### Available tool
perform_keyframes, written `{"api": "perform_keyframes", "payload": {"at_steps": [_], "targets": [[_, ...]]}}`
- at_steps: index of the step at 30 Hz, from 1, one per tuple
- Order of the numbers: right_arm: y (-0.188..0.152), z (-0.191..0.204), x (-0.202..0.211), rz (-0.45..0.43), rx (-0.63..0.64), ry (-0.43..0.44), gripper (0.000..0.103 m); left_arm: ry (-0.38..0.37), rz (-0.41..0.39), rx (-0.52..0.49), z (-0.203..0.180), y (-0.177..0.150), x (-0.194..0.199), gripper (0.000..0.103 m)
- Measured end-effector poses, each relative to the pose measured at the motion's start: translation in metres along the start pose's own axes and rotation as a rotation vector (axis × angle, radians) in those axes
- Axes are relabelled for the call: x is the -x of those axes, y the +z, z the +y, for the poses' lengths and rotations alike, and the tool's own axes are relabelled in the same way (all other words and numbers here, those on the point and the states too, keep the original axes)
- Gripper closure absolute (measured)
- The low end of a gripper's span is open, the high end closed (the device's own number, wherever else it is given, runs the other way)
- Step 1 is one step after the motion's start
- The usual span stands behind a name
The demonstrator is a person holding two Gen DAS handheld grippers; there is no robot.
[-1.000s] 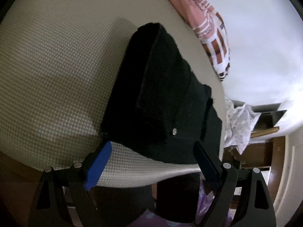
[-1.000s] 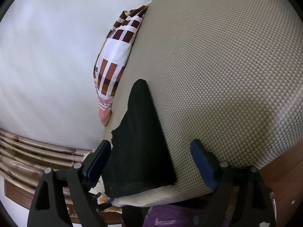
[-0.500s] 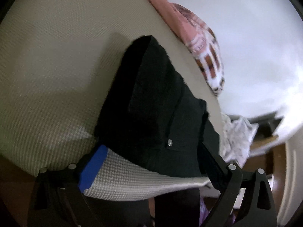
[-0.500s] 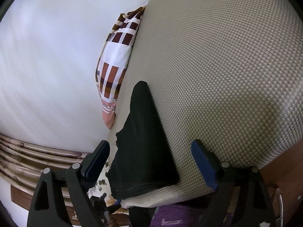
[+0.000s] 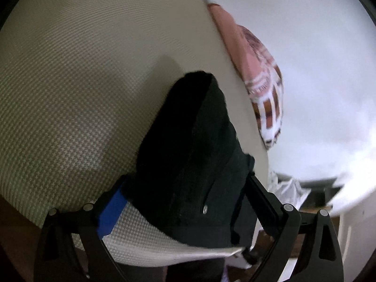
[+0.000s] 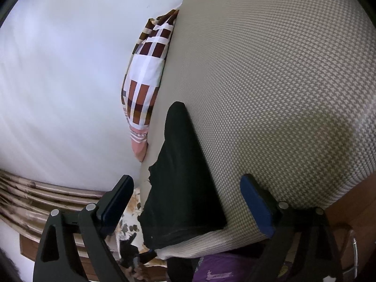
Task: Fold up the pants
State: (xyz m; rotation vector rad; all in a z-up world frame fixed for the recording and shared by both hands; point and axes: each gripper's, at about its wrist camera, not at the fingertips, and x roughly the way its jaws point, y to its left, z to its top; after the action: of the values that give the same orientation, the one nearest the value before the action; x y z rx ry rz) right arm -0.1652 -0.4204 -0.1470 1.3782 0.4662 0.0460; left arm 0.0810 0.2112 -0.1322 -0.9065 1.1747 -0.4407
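Note:
The black pants [image 5: 192, 152] lie folded into a narrow bundle on the beige woven bed cover [image 5: 70, 94], near its front edge. A metal button shows on their near end. My left gripper [image 5: 185, 197] is open, its fingers on either side of that near end. In the right wrist view the pants [image 6: 183, 176] taper away from me along the bed's left edge. My right gripper [image 6: 188, 192] is open with its jaws opening. The near end of the pants is between the fingers, and the pads do not press on it.
A checked pink, brown and white pillow [image 6: 145, 75] rests against the white wall at the far side of the bed cover [image 6: 282, 94]. Crumpled printed cloth [image 5: 286, 188] and wooden furniture lie beyond the bed's edge. Wooden slats [image 6: 35, 192] and a purple item [image 6: 218, 268] sit lower down.
My left gripper has tilted and come in over the pants, so their near end now sits between its wider fingers. The right gripper's fingers have spread slightly; its view is otherwise the same.

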Motion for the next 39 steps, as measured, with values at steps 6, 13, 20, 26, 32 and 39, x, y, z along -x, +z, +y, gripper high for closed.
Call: {"api": "perform_keyframes", "payload": {"at_steps": [6,13,20,26,32,39], "targets": [[0.001,0.000,0.000,-0.005,-0.002,0.008,0.011,-0.110,0.132,-0.119,-0.004,-0.011,-0.009,0.007],[0.001,0.001,0.002,-0.006,0.005,0.007,0.010,-0.111,0.068,-0.074,-0.010,-0.005,-0.014,0.007],[0.001,0.001,0.002,-0.007,0.004,0.009,0.009,0.139,0.018,-0.258,-0.037,-0.023,-0.023,0.021],[0.001,0.001,0.002,-0.005,0.006,0.009,0.009,0.324,-0.080,-0.348,-0.046,-0.038,-0.029,0.047],[0.000,0.001,0.002,-0.006,0.007,0.008,0.009,0.459,-0.140,-0.473,-0.057,-0.048,-0.026,0.066],[-0.001,0.003,0.001,-0.011,0.012,0.004,0.009,0.560,-0.217,-0.685,-0.088,-0.067,-0.025,0.071]]}}
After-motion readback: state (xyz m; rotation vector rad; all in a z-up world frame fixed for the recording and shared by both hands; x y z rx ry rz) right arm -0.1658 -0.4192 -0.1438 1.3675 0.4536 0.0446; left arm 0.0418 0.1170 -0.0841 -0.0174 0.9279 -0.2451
